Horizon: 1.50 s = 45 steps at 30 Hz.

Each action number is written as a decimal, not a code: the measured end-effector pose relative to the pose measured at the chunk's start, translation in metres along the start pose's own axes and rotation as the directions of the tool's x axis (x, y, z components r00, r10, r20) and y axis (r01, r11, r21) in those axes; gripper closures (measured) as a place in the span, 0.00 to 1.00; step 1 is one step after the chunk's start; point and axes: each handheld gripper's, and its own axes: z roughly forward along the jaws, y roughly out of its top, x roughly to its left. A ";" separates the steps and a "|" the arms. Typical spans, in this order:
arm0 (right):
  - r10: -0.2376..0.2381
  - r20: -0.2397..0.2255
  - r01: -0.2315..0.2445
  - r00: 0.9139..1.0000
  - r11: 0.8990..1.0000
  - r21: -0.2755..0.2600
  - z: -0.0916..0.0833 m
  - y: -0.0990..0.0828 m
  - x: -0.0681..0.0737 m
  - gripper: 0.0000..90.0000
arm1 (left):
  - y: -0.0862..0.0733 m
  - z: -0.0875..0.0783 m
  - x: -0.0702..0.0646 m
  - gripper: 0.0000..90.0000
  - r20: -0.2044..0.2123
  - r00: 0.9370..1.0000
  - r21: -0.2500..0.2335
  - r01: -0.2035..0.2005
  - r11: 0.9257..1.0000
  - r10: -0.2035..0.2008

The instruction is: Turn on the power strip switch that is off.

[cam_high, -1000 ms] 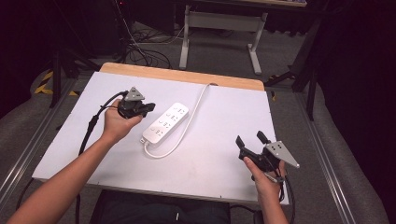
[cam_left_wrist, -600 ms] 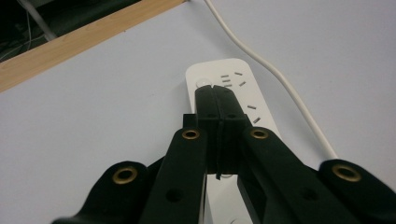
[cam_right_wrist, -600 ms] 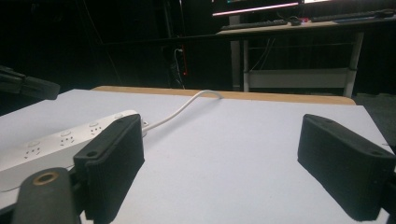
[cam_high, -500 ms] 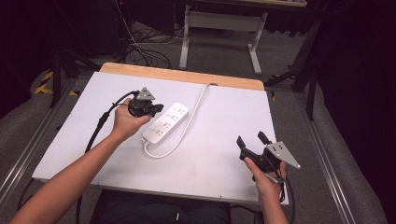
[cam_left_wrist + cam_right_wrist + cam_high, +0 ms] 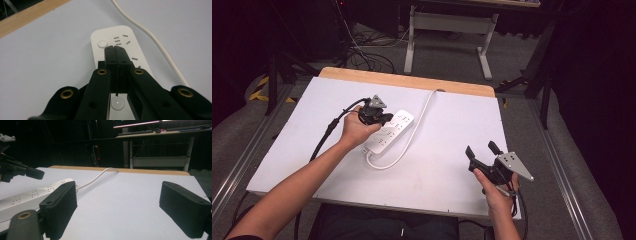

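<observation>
A white power strip (image 5: 389,132) lies in the middle of the white table (image 5: 447,150), its white cable (image 5: 419,120) curving off toward the far edge. My left gripper (image 5: 384,118) hovers over the strip's far end, jaws shut with nothing between them. In the left gripper view the closed tips (image 5: 115,48) sit just above the strip (image 5: 125,37), beside its round button (image 5: 102,43). My right gripper (image 5: 482,150) is held near the table's front right corner, jaws open and empty. The right gripper view looks across the table (image 5: 120,202) at the strip (image 5: 30,195) and the left gripper (image 5: 35,173).
A wooden strip (image 5: 407,80) borders the table's far edge. Beyond it stand a desk frame (image 5: 447,30) and floor cables (image 5: 362,55). Metal rails (image 5: 242,160) run along both sides of the table.
The left hand has moved right and down, bringing its shut gripper over the power strip's far end. The right hand has stayed put.
</observation>
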 end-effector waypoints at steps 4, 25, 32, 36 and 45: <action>0.000 -0.005 0.000 1.000 1.000 0.000 0.000 0.000 0.000 0.17 | -0.001 0.005 0.001 1.00 -0.012 1.000 0.012 0.009 1.000 -0.009; 0.005 0.008 -0.005 1.000 1.000 -0.002 -0.007 -0.001 -0.001 0.17 | -0.001 0.026 0.004 1.00 -0.003 1.000 0.053 0.023 0.998 -0.023; 0.005 0.012 -0.005 1.000 1.000 -0.007 -0.010 -0.001 -0.002 0.17 | -0.002 0.026 0.004 1.00 -0.014 1.000 0.054 0.014 0.998 -0.014; 0.002 0.014 -0.002 1.000 1.000 -0.004 -0.010 -0.001 -0.001 0.17 | -0.003 0.027 0.002 1.00 -0.028 1.000 0.050 -0.006 0.999 0.008; -0.003 0.012 0.003 1.000 1.000 0.006 -0.006 -0.001 0.000 0.17 | -0.002 0.029 0.004 1.00 -0.008 1.000 0.068 0.008 0.998 -0.007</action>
